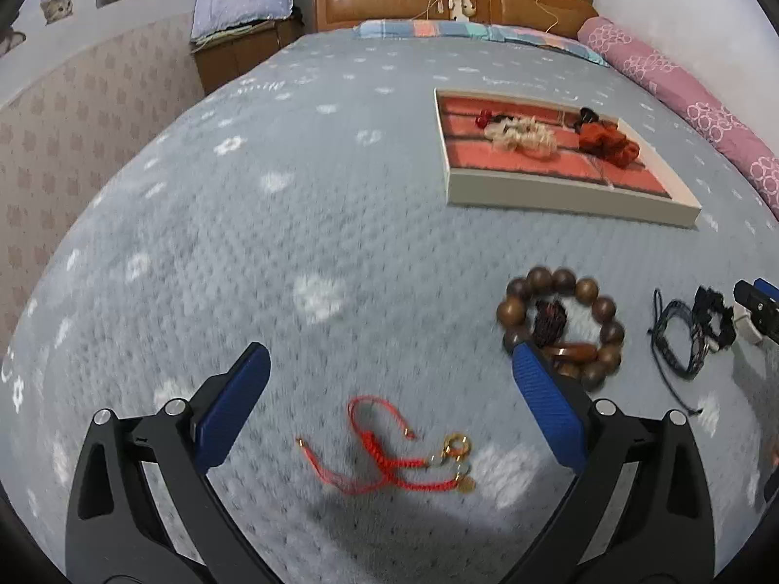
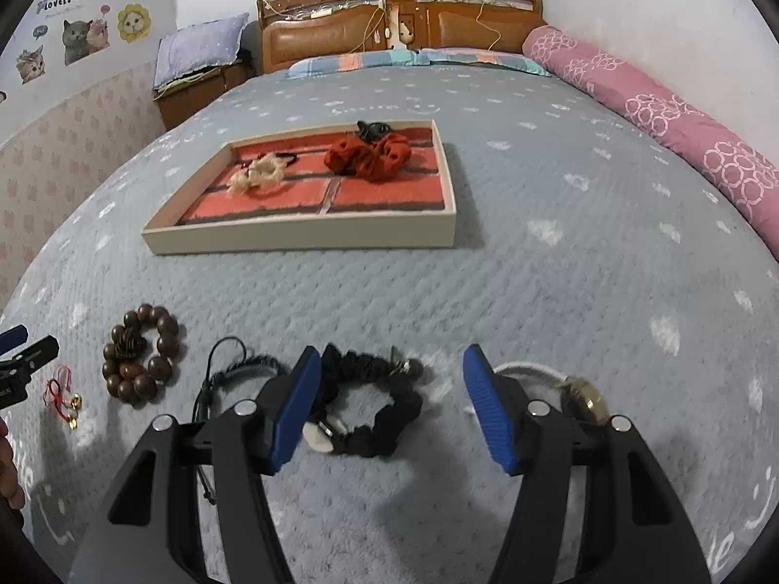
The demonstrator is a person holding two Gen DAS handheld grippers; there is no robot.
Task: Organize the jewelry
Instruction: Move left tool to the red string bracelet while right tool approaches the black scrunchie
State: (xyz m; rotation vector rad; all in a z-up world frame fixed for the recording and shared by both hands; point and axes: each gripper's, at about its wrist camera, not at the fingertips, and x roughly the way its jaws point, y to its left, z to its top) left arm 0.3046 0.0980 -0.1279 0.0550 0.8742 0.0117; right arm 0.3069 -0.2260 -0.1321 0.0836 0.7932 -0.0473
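A red string bracelet (image 1: pixel 389 462) with gold charms lies on the bed between the fingers of my open, empty left gripper (image 1: pixel 389 365); it also shows in the right wrist view (image 2: pixel 61 396). A brown wooden bead bracelet (image 1: pixel 562 323) lies to its right, also seen from the right wrist (image 2: pixel 141 362). My right gripper (image 2: pixel 389 365) is open and empty over a black scrunchie (image 2: pixel 375 404). A dark braided cord bracelet (image 2: pixel 233 374) lies left of it, a white-banded gold piece (image 2: pixel 579 389) right of it. The white tray (image 1: pixel 560 199) (image 2: pixel 302 238) with red lining holds a cream scrunchie (image 2: pixel 258 173) and a red scrunchie (image 2: pixel 370 155).
Everything lies on a grey-blue bedspread (image 2: pixel 535 267). A pink bolster (image 2: pixel 657 107) runs along the right edge. The wooden headboard (image 2: pixel 399 19) and pillows are at the far end, a nightstand (image 1: pixel 238 48) at the far left.
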